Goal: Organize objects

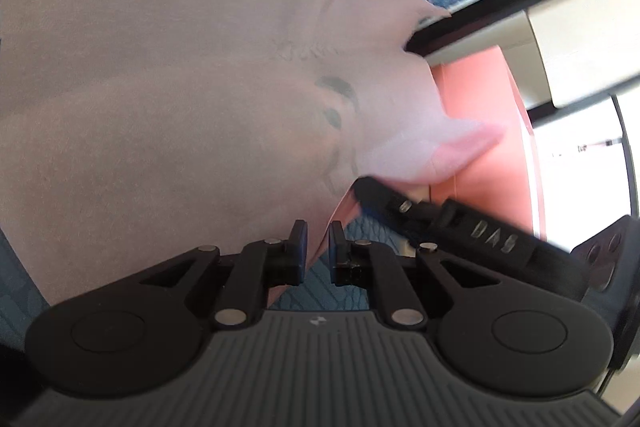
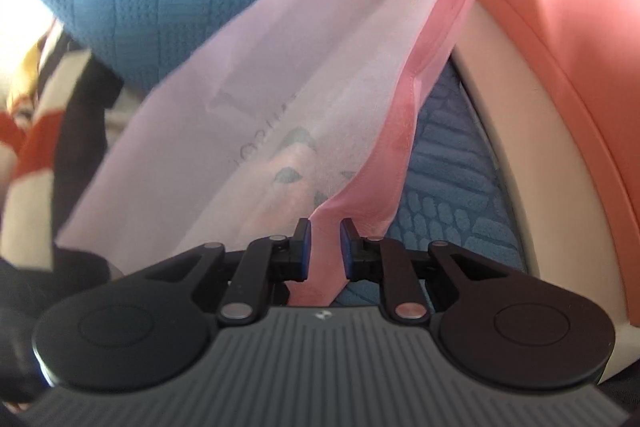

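The left gripper [image 1: 318, 251] is seen with its fingers drawn close, a narrow gap left between the pads, and pink fabric is pinched at the left pad. The right gripper [image 2: 325, 249] is held with its pads nearly closed on a pink strap.

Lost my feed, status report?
Left gripper shut on pink bag. Right gripper shut on bag's handle. Blue cloth underneath, nothing blocking.

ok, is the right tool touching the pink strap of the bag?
Touching. The right wrist view shows the pink strap running between the fingers of the right tool, pressed against the left pad; a thin gap may remain at the right pad.
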Motion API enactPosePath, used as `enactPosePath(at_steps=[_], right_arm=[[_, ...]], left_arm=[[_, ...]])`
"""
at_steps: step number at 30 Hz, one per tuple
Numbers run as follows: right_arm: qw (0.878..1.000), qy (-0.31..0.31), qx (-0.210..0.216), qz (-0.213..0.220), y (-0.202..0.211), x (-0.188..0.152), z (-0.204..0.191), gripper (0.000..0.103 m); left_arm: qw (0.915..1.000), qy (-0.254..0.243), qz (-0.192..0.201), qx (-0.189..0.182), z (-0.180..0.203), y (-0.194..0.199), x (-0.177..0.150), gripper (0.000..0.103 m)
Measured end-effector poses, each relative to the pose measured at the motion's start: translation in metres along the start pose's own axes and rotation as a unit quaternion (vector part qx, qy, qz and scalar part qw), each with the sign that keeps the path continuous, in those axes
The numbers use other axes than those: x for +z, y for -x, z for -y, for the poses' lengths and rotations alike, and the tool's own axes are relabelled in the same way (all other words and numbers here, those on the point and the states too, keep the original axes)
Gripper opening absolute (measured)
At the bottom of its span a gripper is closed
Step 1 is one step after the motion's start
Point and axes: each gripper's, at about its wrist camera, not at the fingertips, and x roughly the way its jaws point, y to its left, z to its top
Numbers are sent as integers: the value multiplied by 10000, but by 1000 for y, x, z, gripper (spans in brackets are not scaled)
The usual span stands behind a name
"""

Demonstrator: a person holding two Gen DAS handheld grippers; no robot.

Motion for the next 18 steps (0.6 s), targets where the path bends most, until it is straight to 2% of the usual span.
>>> enactPosePath(at_steps=[4, 7, 9, 12, 15, 18], right_arm=[[9991, -185, -74, 377, 19, 9, 12, 28], [9975, -246, -171, 644, 29, 13, 19, 28], [9965, -281, -285, 731, 32, 16, 26, 28], [9959, -418, -161, 787, 36, 23, 34, 29], [9937, -544, -73, 975, 42, 26, 37, 44], [9930, -614, 15, 1010, 42, 28, 39, 44]], left_arm=[[9994, -352, 48, 52, 11, 0, -3, 11], [9987, -486, 46, 126, 14, -1, -5, 11], [9976, -656, 34, 201, 17, 0, -7, 11], [9949, -954, 6, 327, 26, -2, -10, 11], [9906, -1267, 7, 524, 33, -4, -14, 11], [9861, -1517, -1, 671, 40, -8, -16, 11]])
